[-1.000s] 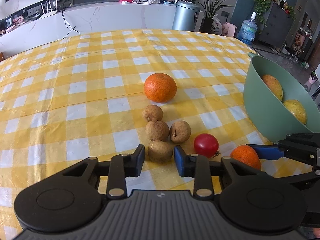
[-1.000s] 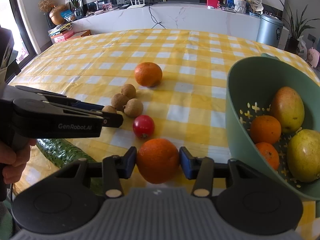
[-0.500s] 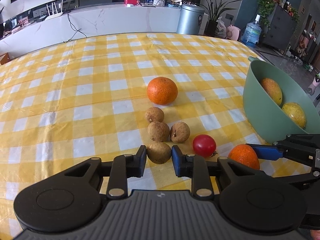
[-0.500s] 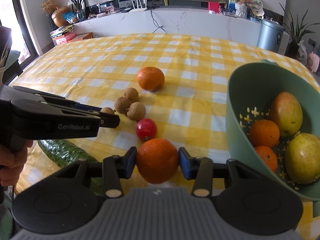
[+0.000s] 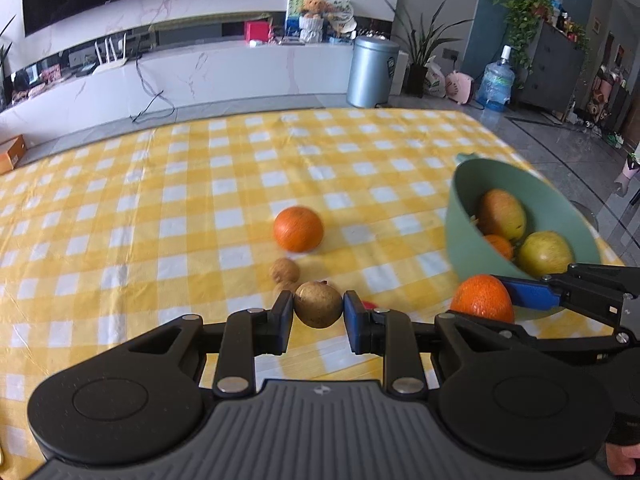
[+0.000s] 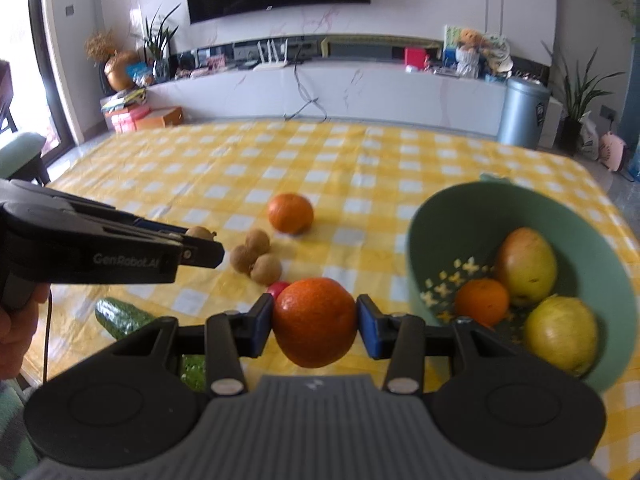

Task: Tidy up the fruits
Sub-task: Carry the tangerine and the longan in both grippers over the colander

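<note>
Left tool [image 5: 319,312] pinching a longan [image 5: 318,305], right tool [image 6: 315,322] an orange [image 6: 315,321]: clear the green bowl's [image 6: 416,240] rim ahead-right before releasing.

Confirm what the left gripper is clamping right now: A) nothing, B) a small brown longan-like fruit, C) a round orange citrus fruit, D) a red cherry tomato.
B: the left gripper has its pads pressed on a small brown round fruit; the orange sits in the right gripper.
</note>
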Available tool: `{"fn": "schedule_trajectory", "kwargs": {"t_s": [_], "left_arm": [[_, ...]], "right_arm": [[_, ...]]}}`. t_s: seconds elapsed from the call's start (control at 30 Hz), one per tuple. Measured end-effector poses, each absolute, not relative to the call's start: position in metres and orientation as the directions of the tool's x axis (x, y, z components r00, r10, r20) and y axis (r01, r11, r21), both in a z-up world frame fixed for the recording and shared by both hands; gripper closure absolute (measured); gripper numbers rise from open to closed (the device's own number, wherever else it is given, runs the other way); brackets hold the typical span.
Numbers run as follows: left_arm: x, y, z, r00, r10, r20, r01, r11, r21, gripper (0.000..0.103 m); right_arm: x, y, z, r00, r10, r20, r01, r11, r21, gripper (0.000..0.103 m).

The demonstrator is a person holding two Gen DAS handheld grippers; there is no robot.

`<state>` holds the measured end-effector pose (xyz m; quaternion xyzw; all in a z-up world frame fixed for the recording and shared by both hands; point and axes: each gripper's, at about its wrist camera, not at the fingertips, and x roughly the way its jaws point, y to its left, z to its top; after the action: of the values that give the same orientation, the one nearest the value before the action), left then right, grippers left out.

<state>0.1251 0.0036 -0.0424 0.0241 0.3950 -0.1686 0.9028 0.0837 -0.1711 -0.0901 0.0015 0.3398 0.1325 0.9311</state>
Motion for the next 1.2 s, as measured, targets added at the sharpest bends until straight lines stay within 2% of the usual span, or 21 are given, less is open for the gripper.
{"fn": "schedule_trajectory", "kwargs": {"t_s": [0.53, 0.77, 1.2], "left_arm": [[0.117, -0.062, -0.003, 0.614, -0.437, -0.657, 0.459, 0.875, -0.153, 0.073], [0.132, -0.106, -0.005, 0.56, -0.485, -0.672, 0.532, 0.832, -0.158, 0.073], [0.149, -0.151, -0.03, 0.507, -0.44, -0.741, 0.613, 0.788, -0.049, 0.073]], "right_arm": [[0.057, -0.243, -0.06, 0.825, 0.139, -0.548, -0.084, 0.989, 0.125, 0.061], [0.063, -0.271, -0.064, 0.817, 0.084, -0.57, 0.008, 0.988, 0.156, 0.061], [0.085, -0.284, -0.086, 0.75, 0.056, -0.659, 0.076, 0.983, 0.17, 0.061]]}}
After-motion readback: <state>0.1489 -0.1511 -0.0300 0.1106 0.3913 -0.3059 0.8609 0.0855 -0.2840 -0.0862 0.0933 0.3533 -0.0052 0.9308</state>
